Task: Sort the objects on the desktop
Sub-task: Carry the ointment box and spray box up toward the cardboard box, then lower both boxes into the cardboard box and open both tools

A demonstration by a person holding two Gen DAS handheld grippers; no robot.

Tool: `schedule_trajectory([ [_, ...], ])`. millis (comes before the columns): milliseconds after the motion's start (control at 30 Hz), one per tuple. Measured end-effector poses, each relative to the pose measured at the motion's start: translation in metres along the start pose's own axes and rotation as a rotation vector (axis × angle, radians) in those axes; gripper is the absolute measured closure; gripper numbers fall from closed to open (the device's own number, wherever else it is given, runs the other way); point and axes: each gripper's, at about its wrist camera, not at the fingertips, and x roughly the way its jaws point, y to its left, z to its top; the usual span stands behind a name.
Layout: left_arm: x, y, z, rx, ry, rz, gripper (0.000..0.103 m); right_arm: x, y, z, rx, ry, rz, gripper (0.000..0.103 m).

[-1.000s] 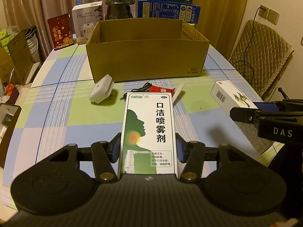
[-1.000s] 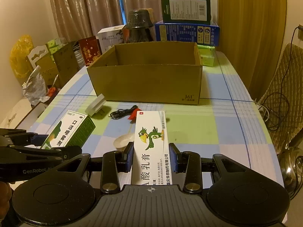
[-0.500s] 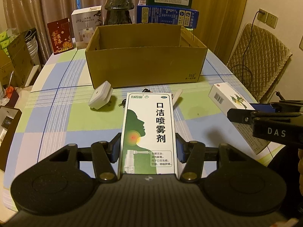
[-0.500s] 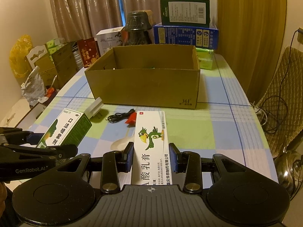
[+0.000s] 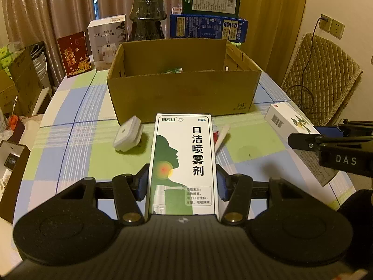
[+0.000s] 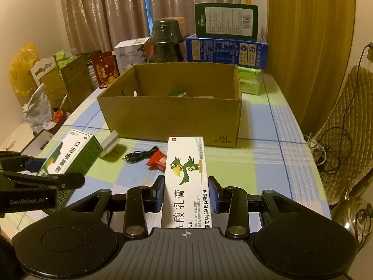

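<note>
My left gripper (image 5: pixel 182 184) is shut on a green and white throat spray box (image 5: pixel 183 161), held above the table and pointing toward the open cardboard box (image 5: pixel 184 93). My right gripper (image 6: pixel 186 193) is shut on a long white ointment box with a green parrot (image 6: pixel 186 177). Each wrist view also shows the other gripper: the spray box (image 6: pixel 70 154) at left, the parrot box (image 5: pixel 289 121) at right. On the checked tablecloth before the cardboard box (image 6: pixel 170 119) lie a white plug adapter (image 5: pixel 128 136), a black cable (image 6: pixel 139 156) and a red packet (image 6: pixel 157 161).
Behind the cardboard box stand a dark upturned bowl on a jar (image 5: pixel 146 21), blue and green cartons (image 5: pixel 208 26), a white humidifier box (image 5: pixel 108 42) and a red card (image 5: pixel 74 54). A quilted chair (image 5: pixel 319 79) is at the right. Clutter sits off the table's left edge (image 6: pixel 42 98).
Both grippers have risen and moved toward the cardboard box with their boxes; its inside now shows more, with a green item on its floor.
</note>
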Motion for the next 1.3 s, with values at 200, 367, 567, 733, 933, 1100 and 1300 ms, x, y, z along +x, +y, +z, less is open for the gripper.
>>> schedule_trajectory([
  [200, 0.006, 0.004, 0.009, 0.002, -0.003, 0.002, 0.053, 0.006, -0.003, 0.008, -0.012, -0.002, -0.005, 0.068],
  [367, 0.012, 0.007, 0.015, 0.005, -0.002, 0.005, 0.053, 0.013, -0.007, 0.013, -0.018, -0.001, -0.008, 0.068],
  [567, 0.020, 0.012, 0.026, 0.011, 0.000, 0.006, 0.053, 0.020, -0.013, 0.028, -0.018, -0.009, -0.009, 0.068],
  [733, 0.028, 0.020, 0.046, 0.017, -0.012, 0.005, 0.053, 0.028, -0.018, 0.051, -0.017, -0.026, -0.008, 0.068],
  [933, 0.045, 0.030, 0.084, 0.039, -0.027, 0.011, 0.053, 0.045, -0.022, 0.086, -0.029, -0.040, -0.005, 0.068],
  [1100, 0.062, 0.037, 0.122, 0.057, -0.044, 0.017, 0.053, 0.063, -0.027, 0.119, -0.040, -0.053, -0.005, 0.068],
  [1300, 0.088, 0.042, 0.162, 0.065, -0.043, 0.015, 0.053, 0.090, -0.032, 0.155, -0.045, -0.059, 0.002, 0.068],
])
